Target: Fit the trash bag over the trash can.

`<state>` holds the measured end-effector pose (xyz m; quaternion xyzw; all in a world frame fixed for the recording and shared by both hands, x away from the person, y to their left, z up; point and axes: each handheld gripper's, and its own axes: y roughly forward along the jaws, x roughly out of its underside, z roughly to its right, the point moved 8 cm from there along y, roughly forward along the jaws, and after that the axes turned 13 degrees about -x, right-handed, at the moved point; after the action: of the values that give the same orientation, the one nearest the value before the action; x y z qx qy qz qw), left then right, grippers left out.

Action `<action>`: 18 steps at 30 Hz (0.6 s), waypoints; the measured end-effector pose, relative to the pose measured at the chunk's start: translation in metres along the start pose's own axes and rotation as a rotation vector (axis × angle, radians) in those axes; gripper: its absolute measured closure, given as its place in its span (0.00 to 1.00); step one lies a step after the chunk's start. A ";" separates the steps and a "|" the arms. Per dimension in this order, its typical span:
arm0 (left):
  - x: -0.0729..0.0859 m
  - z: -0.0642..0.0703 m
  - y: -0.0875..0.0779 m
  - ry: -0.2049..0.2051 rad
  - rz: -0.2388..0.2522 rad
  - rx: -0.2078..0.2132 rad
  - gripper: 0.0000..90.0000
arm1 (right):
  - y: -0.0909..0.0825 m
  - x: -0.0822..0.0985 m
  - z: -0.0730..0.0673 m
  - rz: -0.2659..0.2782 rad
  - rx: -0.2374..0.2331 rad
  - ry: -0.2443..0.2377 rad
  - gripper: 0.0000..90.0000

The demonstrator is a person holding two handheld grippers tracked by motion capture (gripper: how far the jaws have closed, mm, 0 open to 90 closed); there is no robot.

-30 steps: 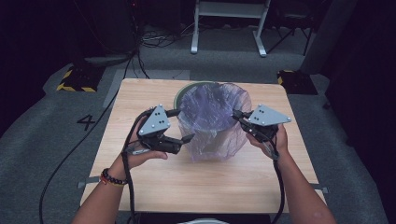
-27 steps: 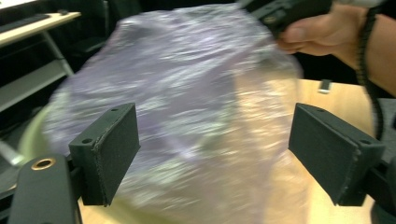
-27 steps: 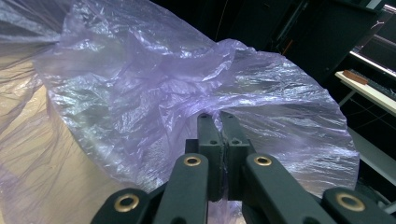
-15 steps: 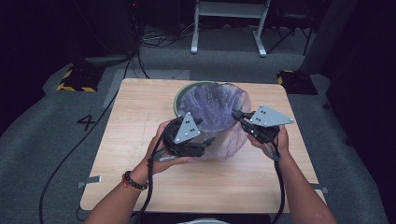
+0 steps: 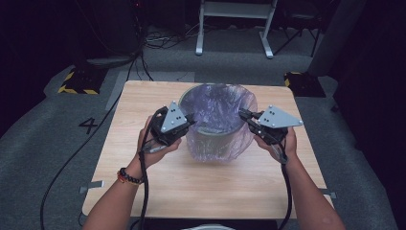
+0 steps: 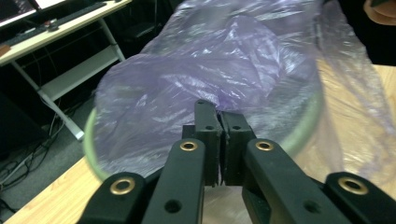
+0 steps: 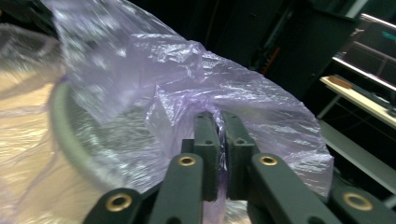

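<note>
Purple bag [image 5: 218,122] draped in and over grey bin [image 5: 210,130], centre of the high view, on wooden table [image 5: 201,187]. Left gripper [image 5: 187,122] at the bag's left edge, jaws just closed, pinching a fold of film [image 6: 219,140]. Right gripper [image 5: 243,115] at the right edge, clamped on bunched plastic [image 7: 219,140]. Risks, as judged: thin film tearing if pulled apart too hard; a slipped pinch, given how little plastic sits between the jaws; light bin tipping or sliding if tugged unevenly toward one side.
</note>
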<state>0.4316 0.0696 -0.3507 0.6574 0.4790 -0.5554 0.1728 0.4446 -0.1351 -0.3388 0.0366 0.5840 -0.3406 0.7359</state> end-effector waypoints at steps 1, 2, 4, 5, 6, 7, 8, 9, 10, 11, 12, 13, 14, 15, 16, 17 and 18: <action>0.001 -0.003 0.001 0.003 -0.005 -0.009 0.99 | 0.001 0.000 0.002 -0.006 0.019 -0.002 0.92; 0.004 -0.008 0.002 -0.006 -0.012 -0.012 0.99 | 0.002 0.000 0.004 -0.009 0.028 -0.001 0.92; 0.007 -0.014 0.004 -0.008 -0.018 -0.024 1.00 | 0.003 0.000 0.005 -0.006 0.034 0.008 0.91; 0.009 -0.018 0.004 -0.016 -0.025 -0.027 1.00 | 0.002 0.000 0.007 -0.007 0.046 0.007 0.89; 0.010 -0.020 0.005 -0.023 -0.027 -0.031 1.00 | 0.002 0.000 0.009 -0.005 0.054 0.016 0.88; 0.012 -0.022 0.005 -0.027 -0.030 -0.032 1.00 | 0.001 0.000 0.010 -0.005 0.060 0.022 0.85; 0.014 -0.026 0.006 -0.031 -0.036 -0.039 1.00 | 0.001 0.001 0.012 -0.008 0.070 0.025 0.84; 0.016 -0.028 0.006 -0.035 -0.039 -0.043 1.00 | -0.001 0.002 0.015 -0.011 0.092 0.032 0.81; 0.018 -0.031 0.006 -0.041 -0.042 -0.047 1.00 | -0.001 0.003 0.017 -0.011 0.100 0.044 0.77; 0.020 -0.033 0.006 -0.051 -0.046 -0.045 1.00 | -0.003 0.004 0.020 -0.009 0.114 0.063 0.72; 0.021 -0.035 0.006 -0.062 -0.047 -0.042 1.00 | -0.005 0.005 0.023 -0.005 0.121 0.088 0.68; 0.024 -0.037 0.006 -0.071 -0.051 -0.041 1.00 | -0.007 0.006 0.024 -0.001 0.117 0.109 0.63; 0.025 -0.037 0.006 -0.072 -0.055 -0.040 1.00 | -0.009 0.007 0.024 -0.001 0.102 0.122 0.59; 0.027 -0.038 0.007 -0.070 -0.060 -0.043 1.00 | -0.010 0.007 0.023 -0.002 0.103 0.121 0.55; 0.029 -0.038 0.007 -0.068 -0.064 -0.045 1.00 | -0.012 0.007 0.022 -0.001 0.104 0.120 0.52; 0.030 -0.038 0.007 -0.072 -0.066 -0.041 1.00 | -0.013 0.006 0.019 0.003 0.096 0.124 0.48; 0.032 -0.037 0.007 -0.072 -0.068 -0.039 1.00 | -0.014 0.005 0.016 0.007 0.084 0.123 0.45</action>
<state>0.4558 0.1085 -0.3691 0.6171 0.5051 -0.5748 0.1835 0.4513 -0.1550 -0.3333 0.0905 0.6131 -0.3594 0.6977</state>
